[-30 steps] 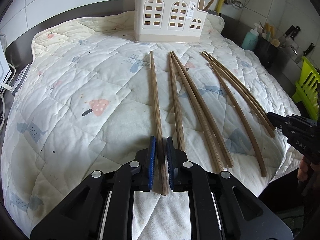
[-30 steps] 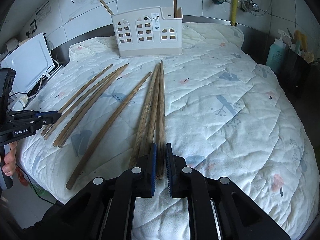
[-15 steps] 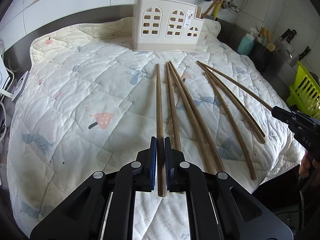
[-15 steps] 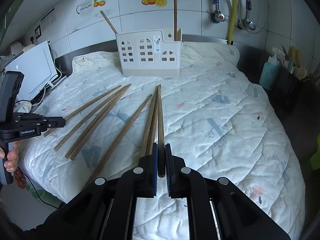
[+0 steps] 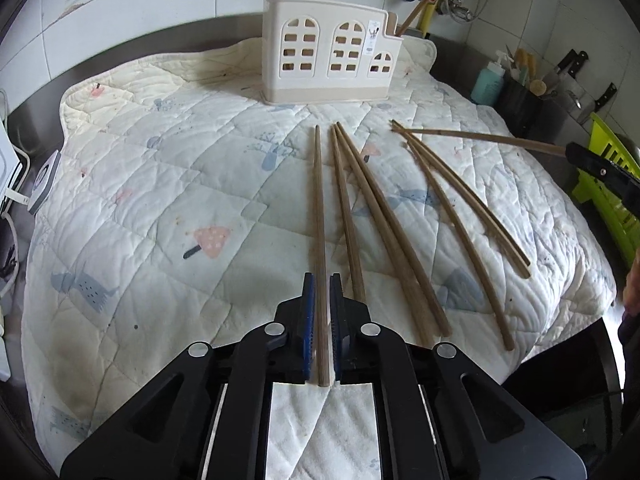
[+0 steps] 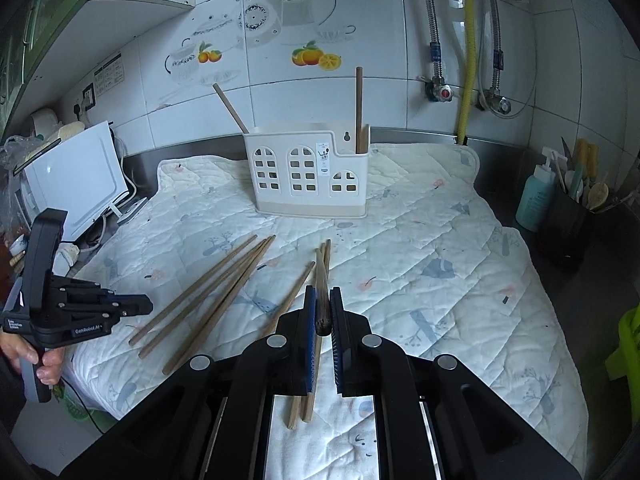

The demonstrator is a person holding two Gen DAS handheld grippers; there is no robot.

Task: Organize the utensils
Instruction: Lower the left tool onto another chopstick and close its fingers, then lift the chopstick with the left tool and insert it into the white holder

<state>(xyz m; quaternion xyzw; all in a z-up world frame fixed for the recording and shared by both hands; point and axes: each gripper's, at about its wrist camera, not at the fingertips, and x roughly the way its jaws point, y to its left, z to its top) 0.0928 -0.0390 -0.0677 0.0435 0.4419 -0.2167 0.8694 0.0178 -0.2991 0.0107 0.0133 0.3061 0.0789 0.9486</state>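
Observation:
My left gripper (image 5: 322,280) has a long wooden chopstick (image 5: 319,200) between its pads, lying along the quilt (image 5: 160,200); the pads touch it while the jaws are opening slightly. My right gripper (image 6: 322,292) is shut on another chopstick (image 6: 323,322), seen end-on and raised off the quilt. From the left wrist view, this right gripper (image 5: 572,151) holds that chopstick (image 5: 480,139) up at an angle. Several loose chopsticks (image 5: 384,232) lie side by side on the quilt. A cream utensil holder (image 6: 308,176) stands at the back with two sticks in it.
A white appliance (image 6: 76,176) and cables sit left of the quilt. On the right are a teal bottle (image 6: 534,200), a black pot of utensils (image 6: 568,224), knives (image 5: 572,68) and a green rack (image 5: 608,184). A hand (image 6: 44,364) grips the left handle.
The right gripper has risen with its chopstick, lifting it off the quilt. The left gripper closed in on its chopstick and has stayed nearly in place.

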